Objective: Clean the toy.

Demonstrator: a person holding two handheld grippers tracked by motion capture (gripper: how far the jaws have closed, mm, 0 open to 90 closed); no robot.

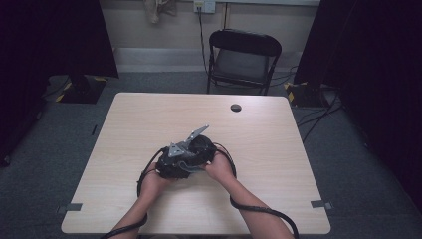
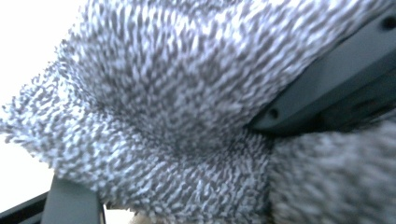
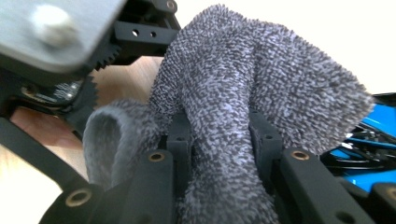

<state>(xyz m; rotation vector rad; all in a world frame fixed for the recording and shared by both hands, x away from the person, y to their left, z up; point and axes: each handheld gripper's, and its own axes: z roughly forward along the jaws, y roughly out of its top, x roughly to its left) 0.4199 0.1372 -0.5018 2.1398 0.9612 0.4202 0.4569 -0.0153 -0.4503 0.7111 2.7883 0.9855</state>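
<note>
clearly soft and light, the grey towel (image 3: pixel 261 93) hangs bunched above the counter (image 1: pixel 149 119); right tool (image 3: pixel 219 140) pinches a fold, left tool's (image 1: pixel 171 167) grip cannot be told; edges suit grasping best.

Lying bunched between both grippers' jaws at mid-worktop (image 1: pixel 149 124): cloth (image 3: pixel 243 84); standing behind the far edge: chair (image 1: pixel 244 55).

Both forearms reach in over the table (image 1: pixel 149 114), the left gripper (image 1: pixel 171 167) and right gripper (image 1: pixel 199 149) pressed together above its middle, right jaws clamped.
</note>
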